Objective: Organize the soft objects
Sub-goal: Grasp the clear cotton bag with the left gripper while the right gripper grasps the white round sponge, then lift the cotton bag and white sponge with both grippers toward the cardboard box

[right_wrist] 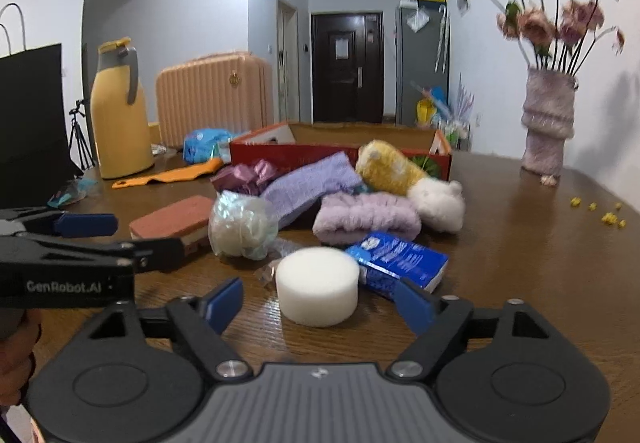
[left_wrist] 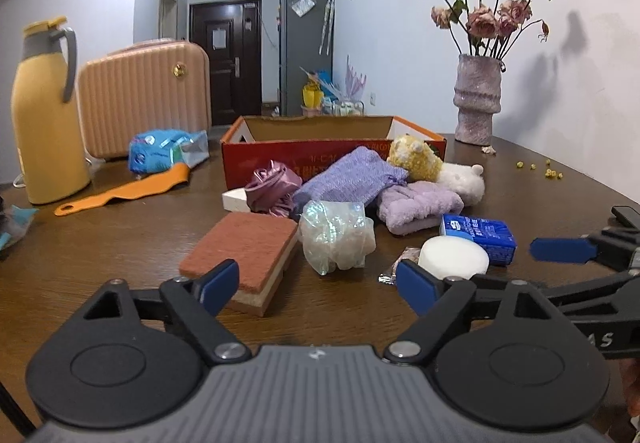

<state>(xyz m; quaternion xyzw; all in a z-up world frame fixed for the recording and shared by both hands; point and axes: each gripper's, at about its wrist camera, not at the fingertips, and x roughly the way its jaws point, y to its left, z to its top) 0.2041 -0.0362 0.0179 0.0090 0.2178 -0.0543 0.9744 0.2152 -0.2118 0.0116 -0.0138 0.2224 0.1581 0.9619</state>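
Nothing appears sorted yet: the red cardboard box [left_wrist: 320, 159] at the far side of the pile shows only bare inner walls in both views, though its floor is hidden, so I judge the task to be at its start with every soft thing left to move. The pile lies on the brown table [left_wrist: 140, 243] just in front of the box: a rust-coloured sponge block [left_wrist: 240, 247] at the near left, a crinkly bag of white stuffing [left_wrist: 336, 235] beside it, a round white sponge [right_wrist: 318, 285] nearest the tools, a blue tissue pack [right_wrist: 400, 263] to its right, then a lilac fluffy cloth [right_wrist: 366, 217], a knitted purple pouch [left_wrist: 352, 175], a mauve satin scrunchie [left_wrist: 272, 187], a yellow plush toy [left_wrist: 416, 157] and a white plush toy [right_wrist: 438, 205] farther back. The left gripper [left_wrist: 316, 285] is spread wide with nothing between its blue pads, the sponge block just beyond its left finger. The right gripper [right_wrist: 318, 307] is likewise spread and empty, the round sponge lying just ahead of its gap, untouched. The right wrist view alone shows a black paper bag [right_wrist: 32, 115] and a tripod [right_wrist: 80, 135] at the far left; the left wrist view alone shows a flat white slab [left_wrist: 234, 199] under the scrunchie.
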